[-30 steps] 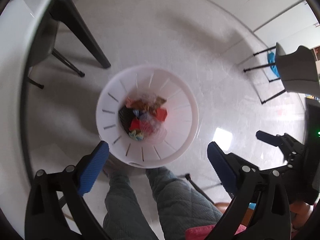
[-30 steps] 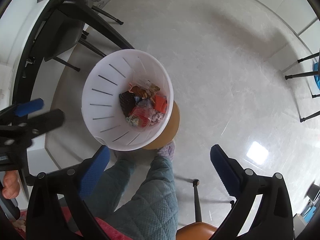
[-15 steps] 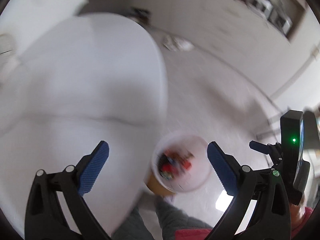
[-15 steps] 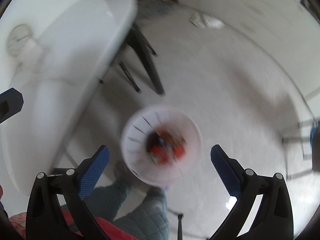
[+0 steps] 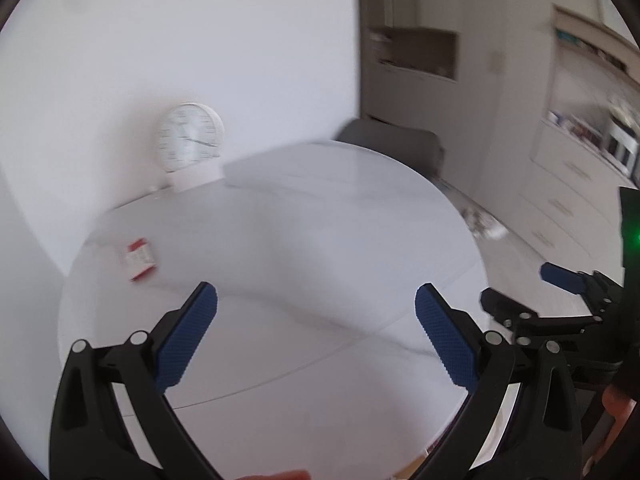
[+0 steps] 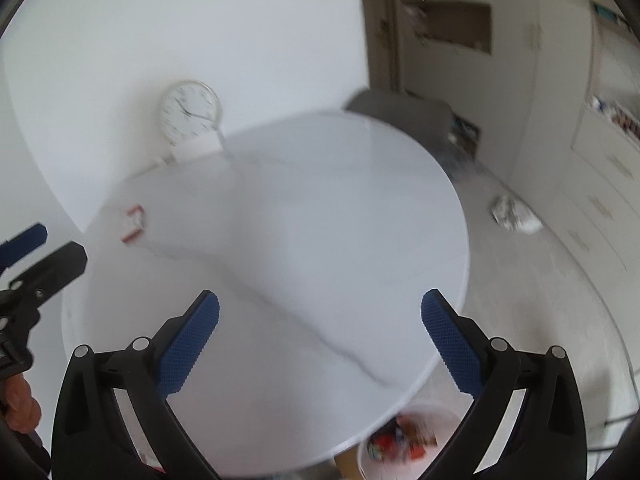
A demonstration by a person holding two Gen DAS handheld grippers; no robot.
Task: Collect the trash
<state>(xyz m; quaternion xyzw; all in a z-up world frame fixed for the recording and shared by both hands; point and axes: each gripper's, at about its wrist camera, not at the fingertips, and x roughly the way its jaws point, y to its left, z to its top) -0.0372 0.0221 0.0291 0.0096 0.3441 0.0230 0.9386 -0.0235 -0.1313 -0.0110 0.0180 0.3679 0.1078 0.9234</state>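
A small red and white packet (image 5: 139, 259) lies near the far left edge of the round white table (image 5: 312, 240); it also shows in the right wrist view (image 6: 133, 223). My left gripper (image 5: 316, 336) is open and empty above the table's near part. My right gripper (image 6: 320, 340) is open and empty above the table (image 6: 340, 220). The white trash bin (image 6: 404, 440) with colourful wrappers stands on the floor under the table's near right edge. The views are blurred.
A white clock (image 5: 190, 140) stands at the table's back by the wall. A grey chair (image 6: 404, 114) is behind the table. A crumpled white item (image 6: 514, 214) lies on the floor to the right. Cabinets line the right wall.
Both grippers have swung up from looking down into the trash bin to facing the table top. The packet and clock have come into view. Both stay open.
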